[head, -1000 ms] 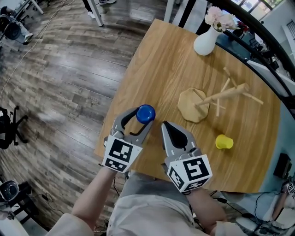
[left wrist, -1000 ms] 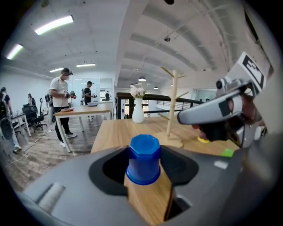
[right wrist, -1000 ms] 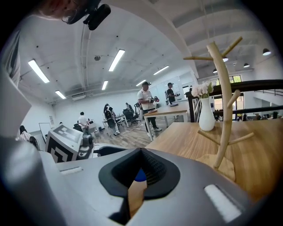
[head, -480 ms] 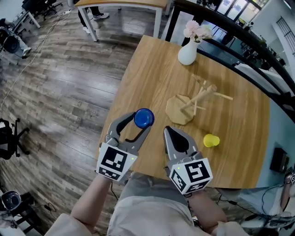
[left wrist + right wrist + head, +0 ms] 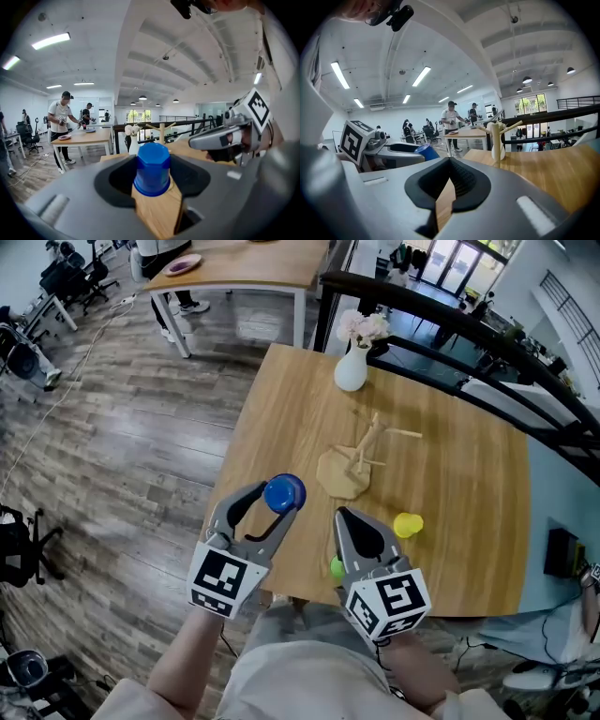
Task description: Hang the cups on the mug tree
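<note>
Risk notes: blue cup carried, mug tree some way off

Left tongs (image 5: 277, 502) stand wide and clamp the blue cup (image 5: 152, 168) by its sides. The cup hangs over the near left corner of the bench (image 5: 450, 484), well apart from the mug tree (image 5: 361, 451). Right tongs (image 5: 347, 517) are fully closed with nothing in them.

Possible failures, as judged from here:

1. Drop. The cup's wall looks smooth, and the left gripper view shows only part of it seated between the jaws. A jolt during the carry could let it slide out. At this corner it could land on the floor rather than the bench.
2. No hook-up. No view shows a handle on the blue cup, so I cannot tell which way it must face a peg. A wrong approach angle would push the peg instead of catching it.
3. Tipped tree. The tree looks light, with thin pegs on a small base. A sideways push from cup or jaws could topple it, and the closed right tongs are not placed to steady it.
4. Side hits. The yellow cup (image 5: 408, 524) lies near the base and the vase (image 5: 352, 371) stands beyond the tree. A long reach could knock either.
5. A green item (image 5: 336, 568) sits half hidden by the right tongs and could be swept off the near edge.
</note>
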The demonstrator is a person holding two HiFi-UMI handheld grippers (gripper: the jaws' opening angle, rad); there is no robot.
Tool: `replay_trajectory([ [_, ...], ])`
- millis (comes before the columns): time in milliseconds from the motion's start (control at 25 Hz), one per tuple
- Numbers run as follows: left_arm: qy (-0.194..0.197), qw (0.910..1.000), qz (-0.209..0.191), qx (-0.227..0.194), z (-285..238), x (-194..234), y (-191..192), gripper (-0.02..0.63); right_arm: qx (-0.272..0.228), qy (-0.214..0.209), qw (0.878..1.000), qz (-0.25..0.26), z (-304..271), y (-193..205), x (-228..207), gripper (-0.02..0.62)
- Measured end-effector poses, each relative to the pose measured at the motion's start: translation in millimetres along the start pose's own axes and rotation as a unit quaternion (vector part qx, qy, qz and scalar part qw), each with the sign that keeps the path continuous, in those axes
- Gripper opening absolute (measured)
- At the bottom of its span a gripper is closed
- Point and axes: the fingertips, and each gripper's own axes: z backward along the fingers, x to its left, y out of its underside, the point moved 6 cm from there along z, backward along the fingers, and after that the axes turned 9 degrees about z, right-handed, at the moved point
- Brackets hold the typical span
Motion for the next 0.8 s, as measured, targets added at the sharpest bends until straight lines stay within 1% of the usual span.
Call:
replay_trajectory([
  [160,0.007,0.9999,-0.005,-0.009,6.8,-14.8,-9.3,0.215,-0.007,0.007,1.000,-0.001,14.7,-4.4,-1.8,0.001],
  [320,0.018,0.9996,-0.008,-0.018,10.0,-25.9,-10.6,0.215,-0.010,0.012,1.000,-0.001,25.9,-3.5,-0.5,0.001],
  [560,0.020,0.9994,-0.010,-0.026,6.7,-24.8,-16.0,0.215,-0.009,0.008,1.000,0.000,29.7,-5.5,-0.7,0.002],
  [800,0.021,0.9994,-0.013,-0.024,-18.9,-16.0,-17.9,0.215,-0.005,0.021,1.000,0.000,23.9,1.4,-16.2,0.000],
])
